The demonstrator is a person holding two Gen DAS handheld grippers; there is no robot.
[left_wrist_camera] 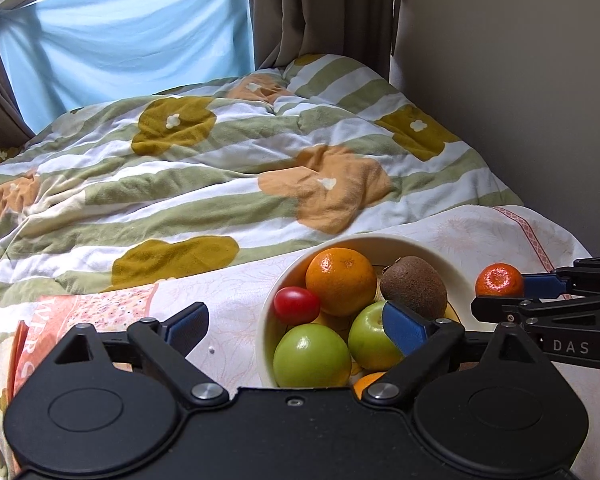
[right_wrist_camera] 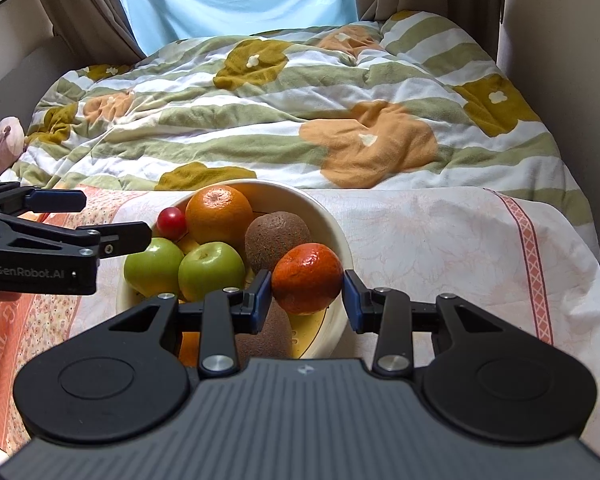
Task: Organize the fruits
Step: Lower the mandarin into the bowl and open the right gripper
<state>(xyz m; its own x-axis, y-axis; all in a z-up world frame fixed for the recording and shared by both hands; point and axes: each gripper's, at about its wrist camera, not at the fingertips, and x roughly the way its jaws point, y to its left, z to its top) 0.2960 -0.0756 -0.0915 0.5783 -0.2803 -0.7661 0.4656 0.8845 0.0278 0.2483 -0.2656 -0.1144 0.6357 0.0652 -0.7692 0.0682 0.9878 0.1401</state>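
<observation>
A cream bowl (left_wrist_camera: 440, 258) (right_wrist_camera: 332, 224) stands on the bed's white cloth. It holds a large orange (left_wrist_camera: 341, 282) (right_wrist_camera: 219, 214), a kiwi (left_wrist_camera: 414, 285) (right_wrist_camera: 276, 236), a small red fruit (left_wrist_camera: 296, 305) (right_wrist_camera: 172, 218) and two green apples (left_wrist_camera: 311, 356) (right_wrist_camera: 211, 270). My right gripper (right_wrist_camera: 305, 298) is shut on a small mandarin (right_wrist_camera: 307, 278) above the bowl's near right rim; in the left wrist view it holds the mandarin (left_wrist_camera: 499, 280) right of the bowl. My left gripper (left_wrist_camera: 296, 330) is open and empty at the bowl's left side.
A green-striped flowered quilt (left_wrist_camera: 220, 160) (right_wrist_camera: 300, 112) covers the bed behind the bowl. A wall (left_wrist_camera: 520, 80) runs along the right. An orange printed cloth (left_wrist_camera: 84, 312) lies left of the bowl. Curtains and a blue sheet hang at the back.
</observation>
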